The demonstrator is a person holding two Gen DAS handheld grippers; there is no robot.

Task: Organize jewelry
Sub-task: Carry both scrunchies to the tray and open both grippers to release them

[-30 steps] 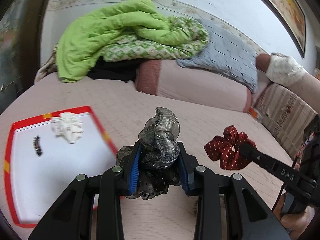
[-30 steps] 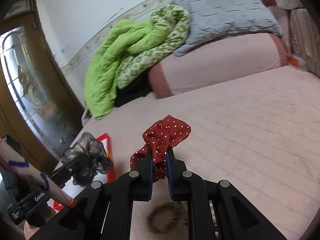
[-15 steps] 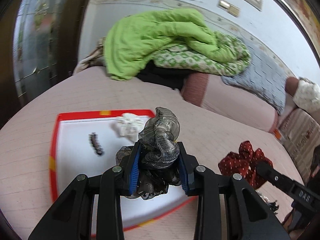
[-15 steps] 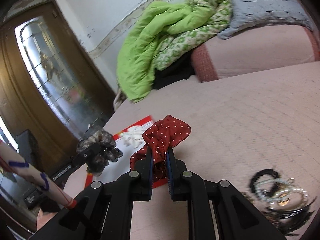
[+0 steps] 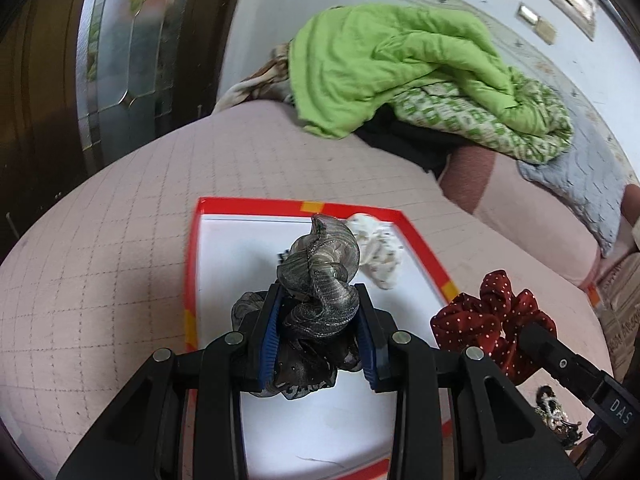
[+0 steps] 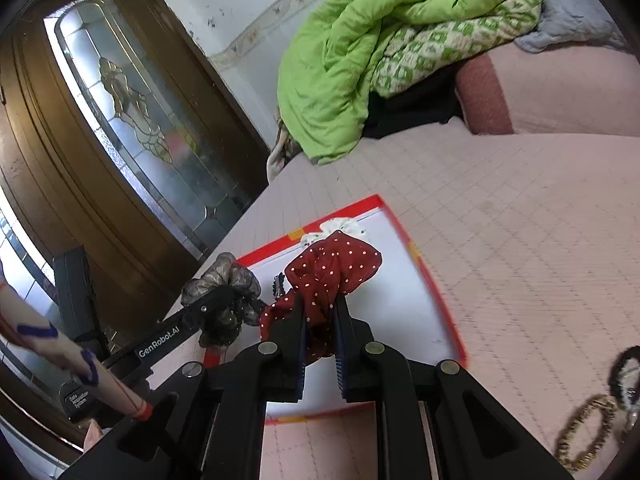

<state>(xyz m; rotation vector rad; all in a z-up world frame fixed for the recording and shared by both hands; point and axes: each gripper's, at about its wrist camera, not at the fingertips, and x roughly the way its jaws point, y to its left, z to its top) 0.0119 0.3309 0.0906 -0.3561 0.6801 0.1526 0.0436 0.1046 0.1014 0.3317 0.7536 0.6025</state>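
Above the red-rimmed tray [image 5: 191,280] on the bed [image 5: 120,240], the left hand-held gripper [image 5: 318,312] clamps an upright grey scrunchie [image 5: 320,276]; the right hand-held gripper [image 6: 320,312] pinches an upright red dotted scrunchie [image 6: 332,268]. A white scrunchie [image 5: 378,250] lies near the tray's far edge.

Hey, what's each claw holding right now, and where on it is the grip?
Left claw pinches the grey scrunchie across its bunched middle. Right claw pinches the red polka-dot scrunchie through its gathered centre.
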